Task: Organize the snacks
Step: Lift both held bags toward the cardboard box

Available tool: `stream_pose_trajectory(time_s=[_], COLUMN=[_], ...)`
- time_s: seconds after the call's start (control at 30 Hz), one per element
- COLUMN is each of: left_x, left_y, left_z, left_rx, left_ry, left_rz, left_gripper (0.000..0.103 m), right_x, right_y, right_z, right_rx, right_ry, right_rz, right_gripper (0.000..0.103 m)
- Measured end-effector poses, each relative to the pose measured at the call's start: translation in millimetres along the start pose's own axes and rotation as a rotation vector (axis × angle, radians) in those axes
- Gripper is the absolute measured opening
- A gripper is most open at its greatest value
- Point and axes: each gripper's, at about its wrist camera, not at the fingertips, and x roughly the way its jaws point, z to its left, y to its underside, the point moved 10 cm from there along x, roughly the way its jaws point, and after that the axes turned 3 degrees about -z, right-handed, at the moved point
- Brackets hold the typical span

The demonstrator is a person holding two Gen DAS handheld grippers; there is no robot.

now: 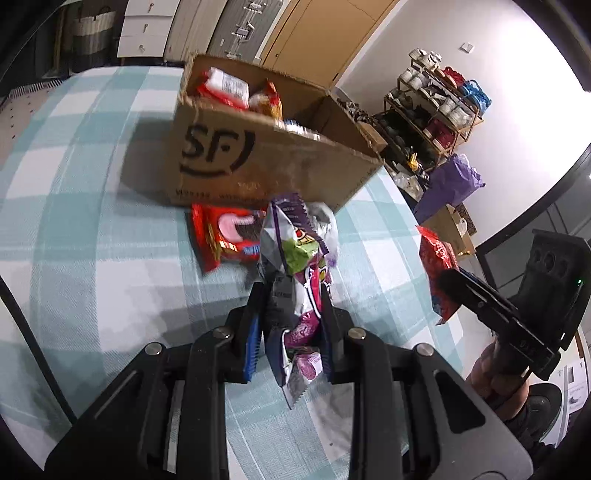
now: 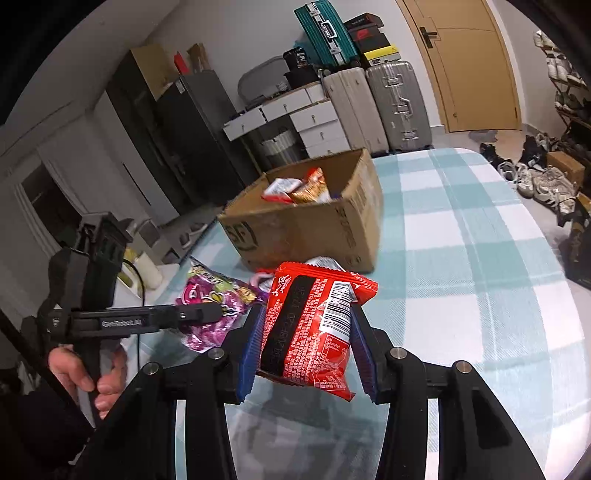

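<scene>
The left gripper (image 1: pixel 291 295) is clenching a purple bag (image 1: pixel 299 251), the right gripper (image 2: pixel 306 325) a red pack (image 2: pixel 310 325); the box (image 1: pixel 258 162) is sitting ahead, its near rim clear.

Room: white walls (image 2: pixel 229 33); tan door (image 2: pixel 476 66); upright suitcases (image 2: pixel 397 105); white drawer units (image 2: pixel 317 122); dark cabinet (image 2: pixel 173 140); shoe rack (image 1: pixel 436 110); bench under teal-and-white checked cloth (image 2: pixel 480 229).

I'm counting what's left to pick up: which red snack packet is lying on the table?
The red packet with a pink picture, lying flat on the checked tablecloth before the cardboard box; the other red packets are inside the box or gripper-held.
</scene>
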Motion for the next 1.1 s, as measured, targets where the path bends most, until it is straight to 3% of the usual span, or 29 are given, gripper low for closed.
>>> stream_pose_trajectory(time_s=[0.57,1.1], left_x=[-39,-42], left_y=[-116,-218], left_z=[-15,-31], left_rx=[0.05,0.106], left_ry=[-0.022,-0.064], left_rz=[-0.109,-0.125], left_gripper=[0.023,0.023], right_x=[17,53], right_y=[-102,-194], right_z=[27,33], right_rx=[-0.03,-0.062], right_ry=[-0.057,-0.048], right_rz=[-0.08,-0.103], right_gripper=[0.045,0.045])
